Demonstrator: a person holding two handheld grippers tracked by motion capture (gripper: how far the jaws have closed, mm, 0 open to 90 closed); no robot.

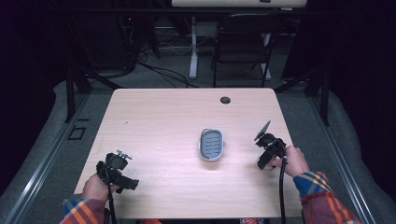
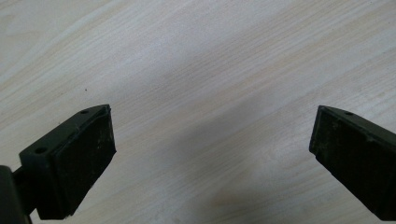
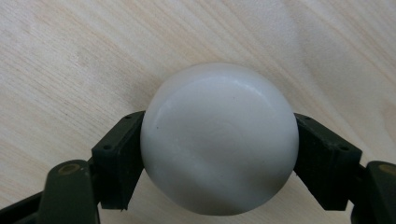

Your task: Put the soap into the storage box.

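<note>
In the right gripper view a smooth white rounded bar of soap [image 3: 219, 116] sits between the jaws of my right gripper [image 3: 218, 149], which is shut on its two sides just above the wood. In the high view that right gripper [image 1: 266, 158] is at the table's right side, pointing down. A grey oval soap dish [image 1: 212, 144] with a ribbed inner tray lies at the table's centre, to the left of the right gripper and apart from it. My left gripper [image 2: 212, 128] stands open over bare wood, and the high view puts this left gripper [image 1: 116, 171] near the front left corner.
The light wooden table [image 1: 159, 116] has a round cable hole [image 1: 225, 100] near its far edge. Behind the table stand a black folding chair [image 1: 243, 42] and a white desk leg [image 1: 193, 46], with cables on the floor. Dark stands flank the table.
</note>
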